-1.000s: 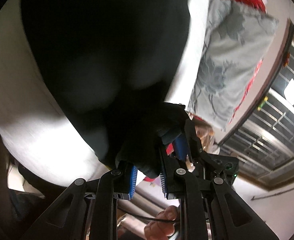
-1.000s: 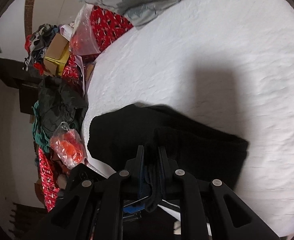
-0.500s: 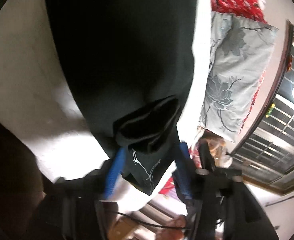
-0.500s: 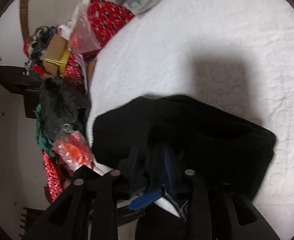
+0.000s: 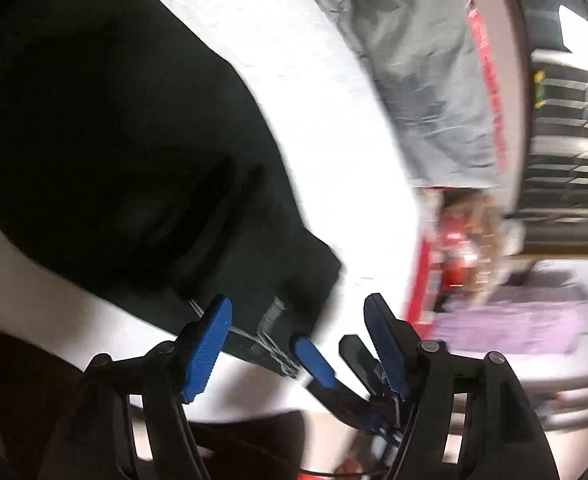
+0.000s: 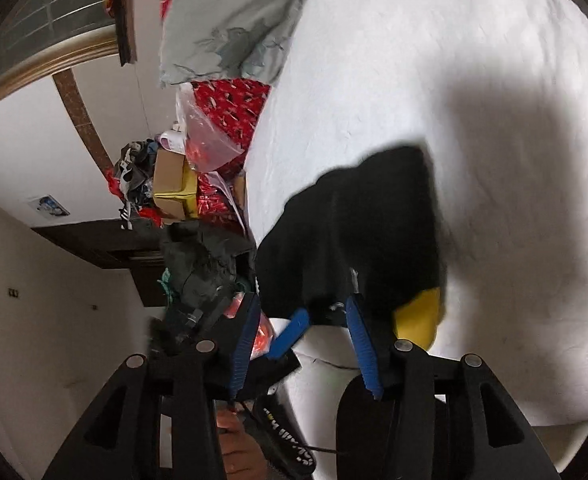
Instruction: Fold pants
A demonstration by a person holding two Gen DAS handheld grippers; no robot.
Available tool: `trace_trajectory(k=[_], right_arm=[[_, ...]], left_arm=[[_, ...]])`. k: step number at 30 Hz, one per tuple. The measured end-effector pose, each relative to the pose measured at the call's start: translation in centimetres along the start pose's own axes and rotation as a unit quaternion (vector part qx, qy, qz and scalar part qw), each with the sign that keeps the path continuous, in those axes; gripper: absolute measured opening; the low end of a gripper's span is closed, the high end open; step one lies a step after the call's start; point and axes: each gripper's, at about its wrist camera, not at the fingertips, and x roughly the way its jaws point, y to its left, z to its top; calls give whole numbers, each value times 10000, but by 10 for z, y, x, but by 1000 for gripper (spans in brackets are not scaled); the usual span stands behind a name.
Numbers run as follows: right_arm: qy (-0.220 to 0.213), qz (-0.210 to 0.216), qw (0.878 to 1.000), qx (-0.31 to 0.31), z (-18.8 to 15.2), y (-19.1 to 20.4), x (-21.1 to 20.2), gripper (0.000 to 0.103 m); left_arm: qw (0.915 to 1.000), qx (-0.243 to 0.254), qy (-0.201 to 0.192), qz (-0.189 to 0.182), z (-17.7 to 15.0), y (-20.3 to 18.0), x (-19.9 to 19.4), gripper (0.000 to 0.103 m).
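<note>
Left wrist view, heavily motion-blurred: the window grille and the red and purple clutter at the right edge cannot be made out in detail. One pair of black pants (image 5: 126,152) lies on the white bedspread (image 5: 333,152), its upper part cut off by the frame's edge. The fabric is folded into a thick, layered bundle, with pale stitching or print showing at the near edge. The left gripper (image 5: 297,312) stands spread wide, its two blue-padded fingers (image 5: 208,344) just short of the pants' near edge and holding nothing.

Right wrist view: the same pants (image 6: 357,232) appear as one compact dark mass near the bed's edge, with a yellow patch at the lower right corner; whether that patch belongs to the garment cannot be told. The right gripper (image 6: 303,308) is likewise spread apart and empty, and one blue finger of the other gripper shows between its fingers. One grey floral pillow (image 6: 230,20) lies at the head of the bed, beside a red patterned bundle (image 6: 230,108) and a heap of boxes and clothes (image 6: 166,184) whose separate items cannot be counted.
</note>
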Motion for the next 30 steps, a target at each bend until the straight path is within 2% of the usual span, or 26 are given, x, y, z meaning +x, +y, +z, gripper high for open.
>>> trace_trajectory(k=[1,2,3,5,7,8,9,10,12,15,19,22,24,27,30], right_arm=[[-60,-226,9997,6,1,-9,1,45],[-137,-464,9988,18,2,-19,1,43],[-194,-505,9985,62,5,-27,2,28],[-170,-406,9987,257,6,-38,3,19],[-134,-337,9990,245,7,-33,1,22],[-155,-308,9993,126,7,-26,-2,30],[-246,-271,9993,-18,9,-17,-6,37],[-348,-224,9991,-123,11,-10,-9,39],[-568,-186,9976,-361,17,2,-15,42],[-705,-550,9939,-640,26,10,-14,42],[-598,-1444,9843,-825,31,0,5,40],[-664,-1321,9861,-762,28,-1,-2,41],[-700,-1298,9857,-813,25,4,-9,48],[-749,-1360,9824,-1042,14,19,-15,57],[-704,-1552,9774,-1252,2,29,-13,58]], left_arm=[[9997,-73,51,229,3,8,9,70],[9995,-159,150,245,5,15,16,68],[9992,-246,221,202,6,22,21,62],[9986,-496,188,-72,7,32,16,61],[9974,-628,219,-272,8,32,10,61],[9973,-615,205,-342,8,30,6,61],[9976,-569,162,-355,7,28,0,65],[9979,-537,113,-356,7,27,-2,70],[9986,-454,53,-280,6,24,-6,73],[9990,-413,135,-89,6,22,6,73],[9986,-471,223,-37,6,19,16,73],[9987,-419,290,-26,13,7,23,73],[9987,-375,325,-73,16,1,22,73],[9986,-347,344,-198,18,0,14,73],[9983,-342,346,-324,21,5,-1,73]])
